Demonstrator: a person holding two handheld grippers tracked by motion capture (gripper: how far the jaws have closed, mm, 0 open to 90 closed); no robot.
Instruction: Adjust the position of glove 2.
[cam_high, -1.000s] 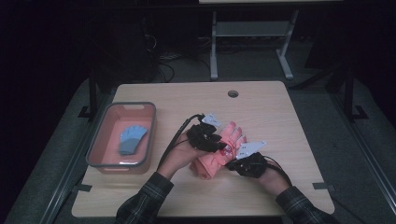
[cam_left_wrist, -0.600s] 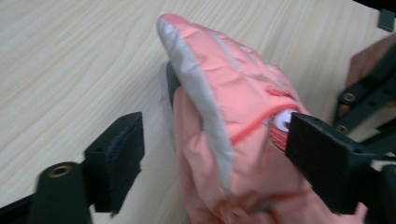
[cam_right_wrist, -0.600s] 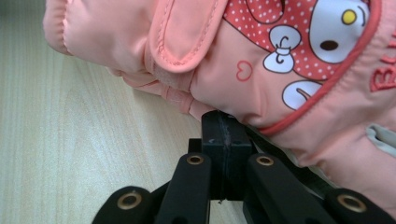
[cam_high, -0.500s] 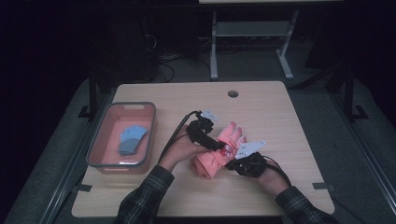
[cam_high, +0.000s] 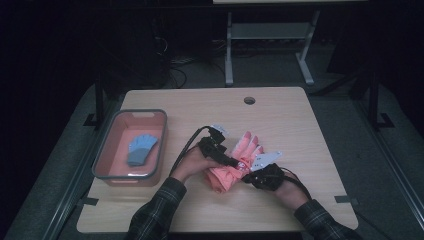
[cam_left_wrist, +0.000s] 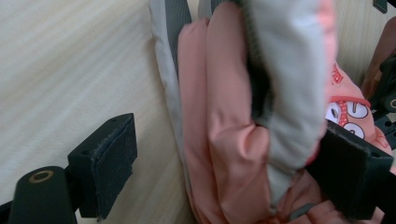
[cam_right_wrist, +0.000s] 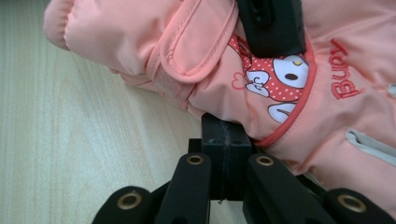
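Note:
A salmon-pink child's ski glove (cam_high: 234, 169) with a cartoon patch (cam_right_wrist: 275, 88) lies on the wooden table (cam_high: 300, 125), fingers pointing away from me. My left gripper (cam_high: 231, 161) comes in from the left over its cuff end. Its jaws have just been opening and stand wide, with the bunched pink and grey fabric (cam_left_wrist: 233, 140) between them. The left pad (cam_left_wrist: 112, 163) is clear of the cloth. My right gripper (cam_right_wrist: 226, 135) is shut, its tips against the glove's lower edge. I cannot tell whether fabric is pinched. In the high view the right gripper (cam_high: 252, 176) sits at the glove's right side.
A pink bin with a grey rim (cam_high: 107, 155) stands at the table's left and holds a blue glove (cam_high: 141, 149). A cable hole (cam_high: 249, 100) is near the far edge. Black cables trail from both grippers. Dark floor and a metal stand lie beyond.
My left gripper has sunk onto the glove and its jaws have spread apart. The right gripper and the glove have stayed put.

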